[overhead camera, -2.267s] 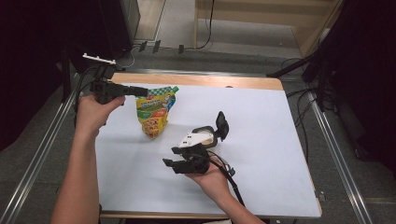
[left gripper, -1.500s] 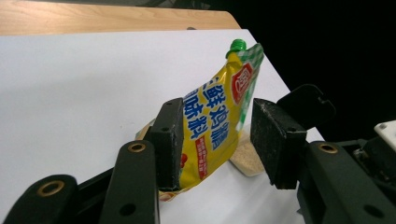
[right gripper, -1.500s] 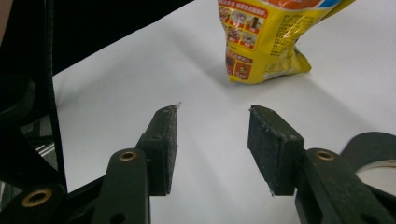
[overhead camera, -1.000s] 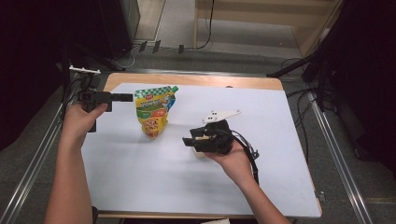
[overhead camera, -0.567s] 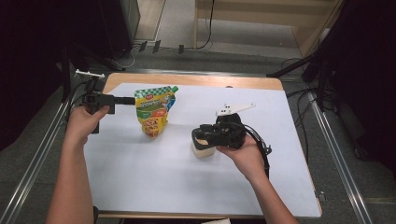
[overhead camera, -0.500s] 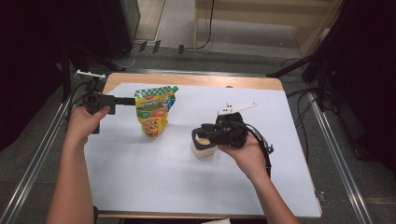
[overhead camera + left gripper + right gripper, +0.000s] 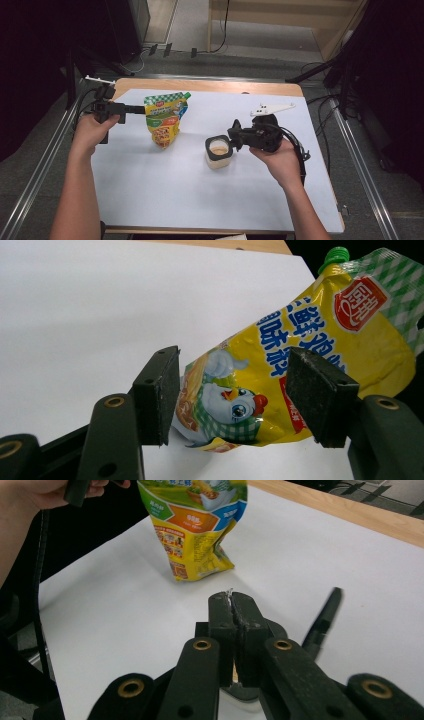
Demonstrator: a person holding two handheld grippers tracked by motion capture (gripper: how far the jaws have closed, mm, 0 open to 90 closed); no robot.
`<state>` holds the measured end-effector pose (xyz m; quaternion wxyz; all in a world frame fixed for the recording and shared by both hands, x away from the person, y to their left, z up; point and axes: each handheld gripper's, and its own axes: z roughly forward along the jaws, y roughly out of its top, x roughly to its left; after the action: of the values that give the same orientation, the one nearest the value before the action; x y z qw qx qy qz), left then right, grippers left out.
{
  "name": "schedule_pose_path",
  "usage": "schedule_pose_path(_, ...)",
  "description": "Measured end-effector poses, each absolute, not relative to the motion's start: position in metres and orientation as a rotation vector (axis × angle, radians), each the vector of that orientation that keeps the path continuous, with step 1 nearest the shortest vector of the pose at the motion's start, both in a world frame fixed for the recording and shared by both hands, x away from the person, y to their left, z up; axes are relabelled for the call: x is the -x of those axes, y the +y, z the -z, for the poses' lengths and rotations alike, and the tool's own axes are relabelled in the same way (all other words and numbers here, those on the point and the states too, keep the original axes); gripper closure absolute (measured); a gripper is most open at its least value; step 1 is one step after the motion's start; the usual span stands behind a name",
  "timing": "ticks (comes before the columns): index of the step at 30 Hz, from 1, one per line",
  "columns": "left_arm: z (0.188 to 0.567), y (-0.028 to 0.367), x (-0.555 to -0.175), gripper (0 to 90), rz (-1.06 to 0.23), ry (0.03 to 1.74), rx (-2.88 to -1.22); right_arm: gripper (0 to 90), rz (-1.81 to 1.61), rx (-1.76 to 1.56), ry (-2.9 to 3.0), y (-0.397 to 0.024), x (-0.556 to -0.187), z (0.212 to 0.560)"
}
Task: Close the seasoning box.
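A yellow spouted pouch (image 7: 164, 121) with a green cap and a cartoon chicken stands leaning on the white table sheet (image 7: 150, 200). My left gripper (image 7: 141, 108) is level with its upper left edge. In the left gripper view the pouch (image 7: 300, 340) lies between and beyond the open left gripper (image 7: 232, 390); I cannot tell whether the pads touch it. A small white cup (image 7: 218, 151) with a black rim and beige contents sits mid-table. My right gripper (image 7: 235, 140) is shut on the cup's right rim. In the right gripper view the right gripper (image 7: 234, 610) is pressed together, with the white cup (image 7: 240, 694) under it.
The wooden table edge (image 7: 210, 86) runs along the back, and metal rails (image 7: 45, 165) flank both sides. A black bar (image 7: 325, 620) sticks up beside the right jaws. Cables trail from both grippers. Dark equipment and the floor lie beyond the table.
The right hand has turned and moved right with the cup, which now sits upright with its mouth showing. The left gripper and the pouch have barely shifted.
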<state>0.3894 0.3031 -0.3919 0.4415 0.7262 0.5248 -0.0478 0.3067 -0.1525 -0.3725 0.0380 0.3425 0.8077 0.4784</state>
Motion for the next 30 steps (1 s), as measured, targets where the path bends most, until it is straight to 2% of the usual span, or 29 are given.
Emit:
schedule_pose_path(16, 0.392, 0.301, -0.389, 39.8, 0.105, 1.3, -1.808, 90.0, -1.427, -1.179, 2.37, -0.187, -0.318, 0.376)
schedule_pose_path(30, 0.391, 0.301, -0.389, 39.7, 0.102, 1.298, -1.807, 90.0, -1.39, -1.184, 2.415, -0.177, -0.321, 0.388)
